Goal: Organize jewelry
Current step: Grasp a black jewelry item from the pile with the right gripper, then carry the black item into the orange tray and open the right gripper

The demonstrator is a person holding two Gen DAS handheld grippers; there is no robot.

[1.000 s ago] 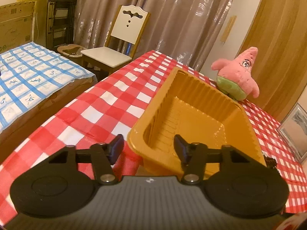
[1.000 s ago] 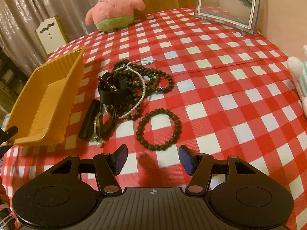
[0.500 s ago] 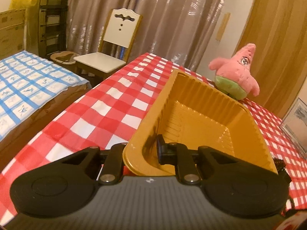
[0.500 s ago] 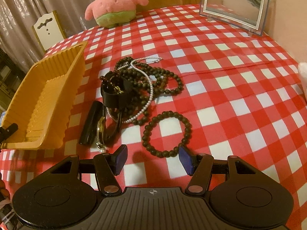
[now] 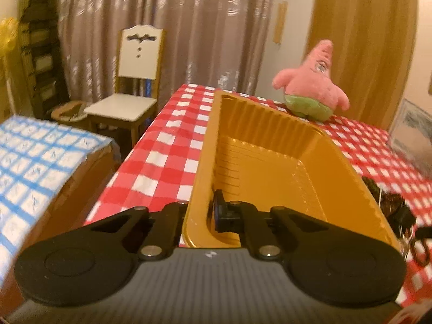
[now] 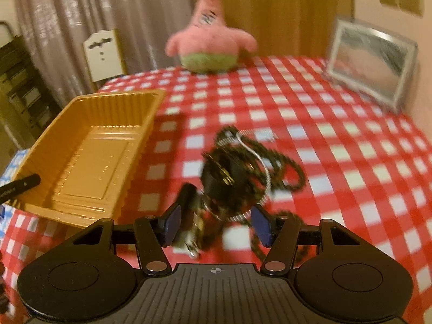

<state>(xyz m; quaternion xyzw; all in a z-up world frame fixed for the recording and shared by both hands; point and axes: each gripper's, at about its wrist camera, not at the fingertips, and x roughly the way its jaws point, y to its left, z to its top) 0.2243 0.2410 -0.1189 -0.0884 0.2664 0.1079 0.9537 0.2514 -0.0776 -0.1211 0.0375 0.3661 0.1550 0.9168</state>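
A yellow plastic tray point(image 5: 270, 167) lies empty on the red-checked table. My left gripper point(image 5: 200, 210) is shut on the tray's near-left wall, one finger outside and one inside; that inner finger point(image 6: 21, 186) also shows in the right wrist view. To the right of the tray point(image 6: 89, 156) lies a tangled jewelry pile point(image 6: 237, 167) of dark bead strands, a pearl string and a black strap. My right gripper point(image 6: 217, 224) hangs over the pile's near edge. Its jaws are closing with jewelry between them, and the pads are apart from it. The picture is blurred.
A pink star plush point(image 6: 210, 46) sits at the table's far side and a framed picture point(image 6: 372, 62) stands at the far right. Off the table's left edge are a white chair point(image 5: 132, 81) and a blue-checked bed point(image 5: 40, 162).
My left jaws have closed onto the tray's wall. My right gripper has moved forward, so the jewelry pile's near edge now lies between its fingers, which stand slightly narrower.
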